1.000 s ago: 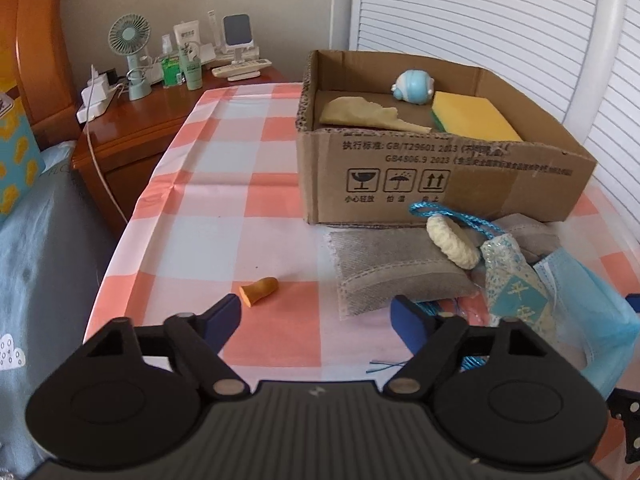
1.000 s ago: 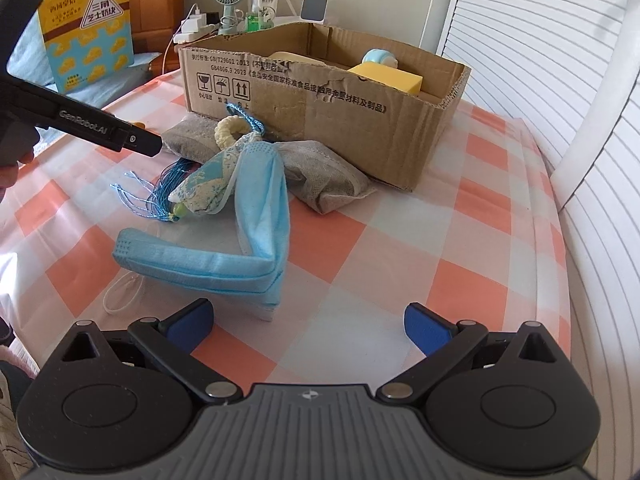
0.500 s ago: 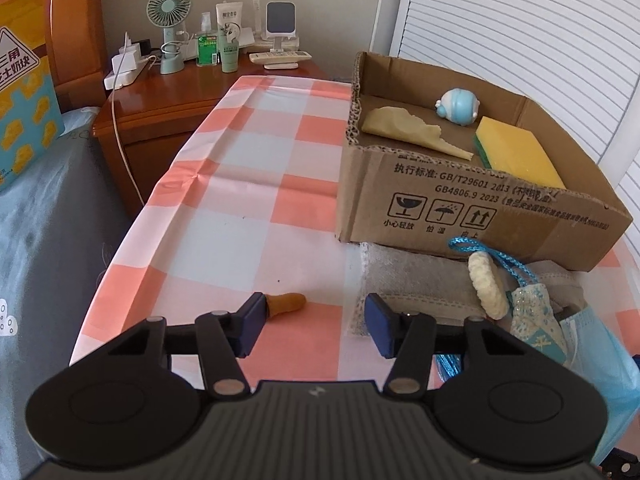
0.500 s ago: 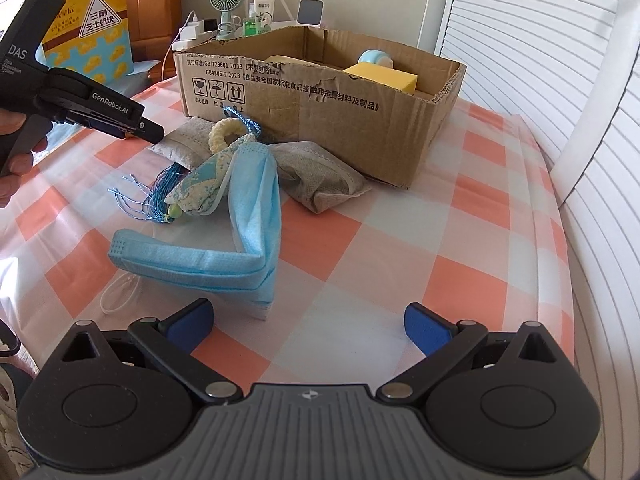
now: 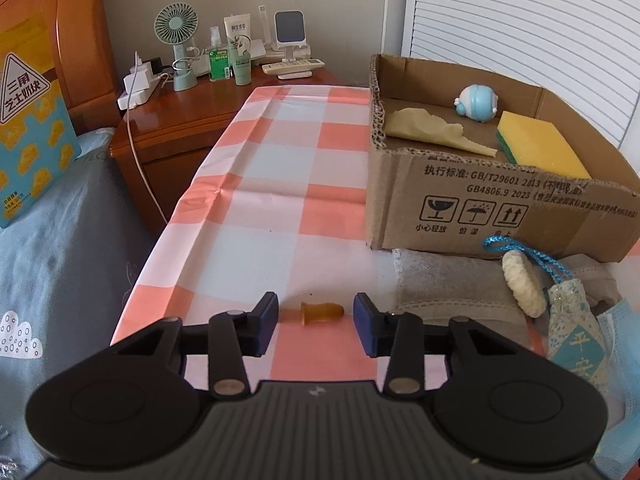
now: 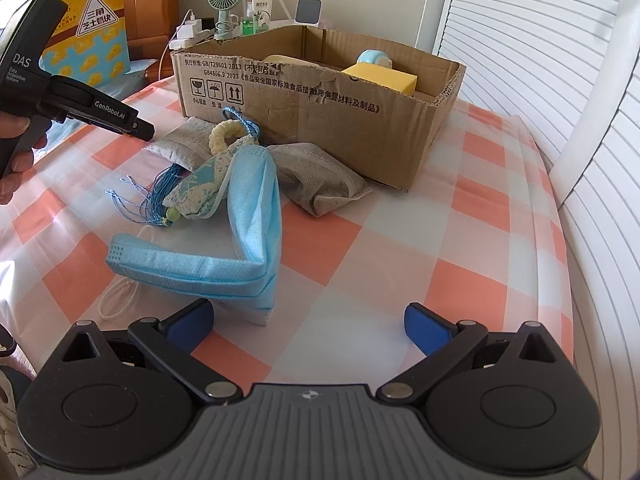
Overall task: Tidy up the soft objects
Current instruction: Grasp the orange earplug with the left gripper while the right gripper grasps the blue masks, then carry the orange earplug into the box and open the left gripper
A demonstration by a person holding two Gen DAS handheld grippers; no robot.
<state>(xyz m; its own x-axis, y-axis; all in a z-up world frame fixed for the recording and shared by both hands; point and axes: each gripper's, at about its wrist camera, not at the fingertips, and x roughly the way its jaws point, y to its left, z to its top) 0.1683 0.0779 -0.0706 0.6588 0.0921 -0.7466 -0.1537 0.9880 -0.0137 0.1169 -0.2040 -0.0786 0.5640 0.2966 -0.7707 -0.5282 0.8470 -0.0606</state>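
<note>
A small orange earplug (image 5: 322,313) lies on the checked tablecloth. My left gripper (image 5: 315,322) is open, its pads either side of the earplug, not touching it. The cardboard box (image 5: 500,208) holds a yellow sponge (image 5: 538,148), a tan cloth (image 5: 432,130) and a blue toy (image 5: 476,102). In front of the box lie grey pouches (image 6: 320,180), a patterned sachet with a ring and tassel (image 6: 204,188) and a blue face mask (image 6: 240,248). My right gripper (image 6: 308,322) is open and empty, just in front of the mask. The left gripper also shows in the right wrist view (image 6: 144,130).
A wooden nightstand (image 5: 192,112) with a fan, bottles and a power strip stands behind the table. A bed with grey bedding (image 5: 60,260) lies along the table's left edge. White slatted doors (image 6: 560,60) stand at the right.
My left gripper has swung left from the pile to the earplug and narrowed its jaws around it. The right gripper has hardly moved.
</note>
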